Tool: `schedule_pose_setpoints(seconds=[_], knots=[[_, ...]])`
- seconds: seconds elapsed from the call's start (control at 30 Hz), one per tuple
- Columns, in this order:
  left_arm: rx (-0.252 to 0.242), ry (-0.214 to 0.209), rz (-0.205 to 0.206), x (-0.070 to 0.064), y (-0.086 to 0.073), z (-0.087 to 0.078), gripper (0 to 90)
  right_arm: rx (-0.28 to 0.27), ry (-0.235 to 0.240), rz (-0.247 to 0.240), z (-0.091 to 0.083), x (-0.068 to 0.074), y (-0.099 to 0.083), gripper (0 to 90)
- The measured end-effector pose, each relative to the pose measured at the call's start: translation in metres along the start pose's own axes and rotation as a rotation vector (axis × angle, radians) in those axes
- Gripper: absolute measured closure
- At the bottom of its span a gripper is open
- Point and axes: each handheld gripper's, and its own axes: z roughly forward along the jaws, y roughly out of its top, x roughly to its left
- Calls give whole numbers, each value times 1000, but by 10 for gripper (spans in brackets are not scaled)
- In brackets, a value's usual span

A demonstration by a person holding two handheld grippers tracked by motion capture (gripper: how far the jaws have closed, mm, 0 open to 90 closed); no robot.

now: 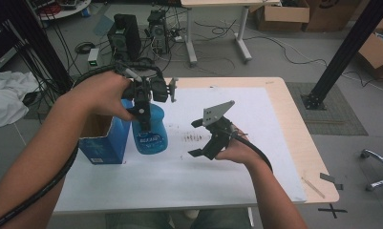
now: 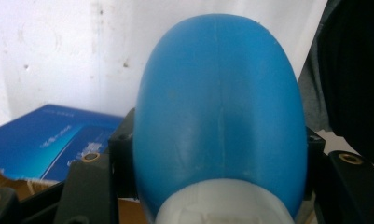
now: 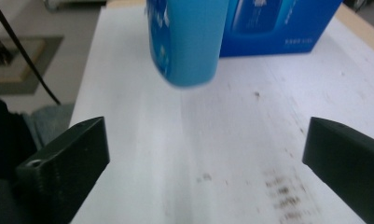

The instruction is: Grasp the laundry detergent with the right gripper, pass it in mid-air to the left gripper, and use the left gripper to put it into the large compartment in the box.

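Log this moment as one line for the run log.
left gripper: shut on blue bottle, beside open blue box | right gripper: open, apart, over white mat

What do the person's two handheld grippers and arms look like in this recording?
Both grippers are black with two blocky jaws. The left gripper trails a thick black ribbed cable along the forearm. The right gripper carries a grey three-cornered plate on top and its own black cable. The forearms are bare, with no sleeves in view.

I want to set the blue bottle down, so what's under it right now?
Under the blue bottle, held by the left gripper, lies the white table cover, bare and lightly smudged. The bottle's base appears lifted; whether it touches is unclear. The blue box stands beside it.
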Motion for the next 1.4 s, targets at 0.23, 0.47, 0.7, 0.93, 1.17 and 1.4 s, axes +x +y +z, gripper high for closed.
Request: schedule_pose_setpoints(seconds=[0.23,0.47,0.7,0.93,1.17,1.4], knots=[[4,-19,-141,18,-7,-22,384,138,40,-27,-11,-7,8,0],[-20,-80,-314,49,-30,-41,383,307,99,-9,-14,-24,6,0],[-12,-79,-607,77,-65,-59,383,435,131,5,-10,-35,-7,0],[-29,-86,-833,89,-98,-76,384,446,130,-14,-17,-37,-5,0],[-53,-96,-1080,90,-127,-95,384,483,122,-40,-25,-37,2,0],[-34,-110,-1255,89,-144,-94,384,504,117,-51,-29,-38,8,0]])
